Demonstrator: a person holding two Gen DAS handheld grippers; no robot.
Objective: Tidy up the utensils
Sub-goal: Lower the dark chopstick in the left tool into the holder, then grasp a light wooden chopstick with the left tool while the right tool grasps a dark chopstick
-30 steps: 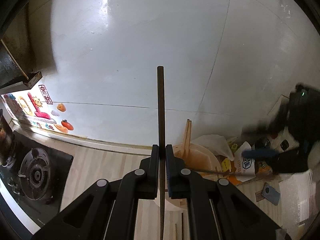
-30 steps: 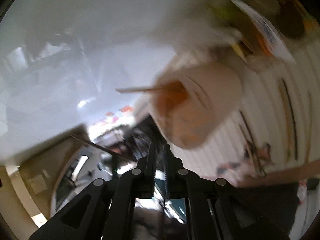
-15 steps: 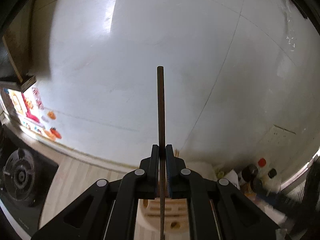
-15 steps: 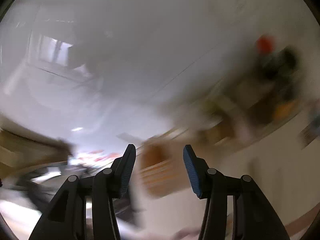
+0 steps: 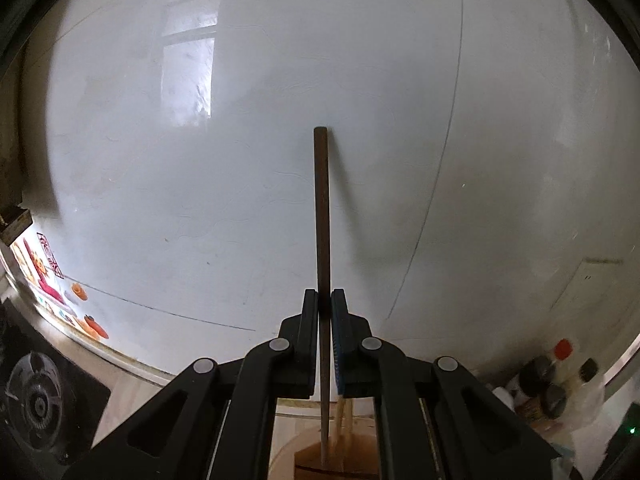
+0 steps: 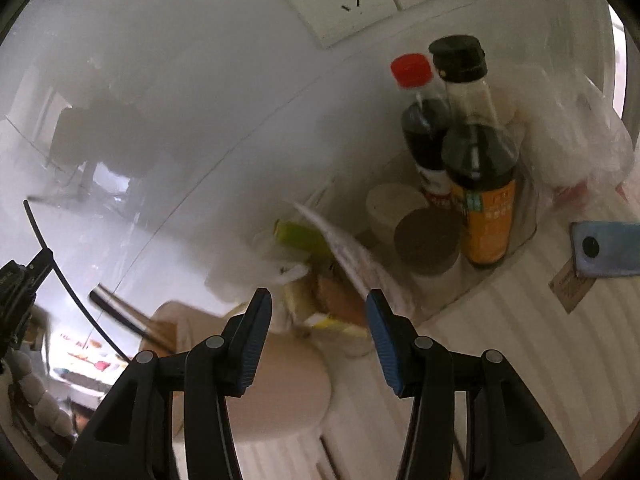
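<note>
My left gripper (image 5: 324,300) is shut on a dark brown chopstick (image 5: 321,208) held upright; its lower tip reaches down into a round beige utensil holder (image 5: 304,462) right below, where lighter wooden chopsticks (image 5: 347,416) stand. My right gripper (image 6: 318,308) is open and empty, above and to the right of the same beige holder (image 6: 280,392). The dark chopstick (image 6: 120,312) shows blurred, entering the holder at its left.
A gas hob (image 5: 36,396) lies at the lower left. Two dark sauce bottles (image 6: 476,168), small jars (image 6: 426,240), plastic bags (image 6: 580,140) and packets (image 6: 320,300) crowd the corner by the white wall. A blue phone (image 6: 604,248) lies on the pale striped counter (image 6: 500,320).
My right gripper has opened and swung right, toward the bottles. My left gripper has come right above the holder with the chopstick, whose lower tip now reaches into it.
</note>
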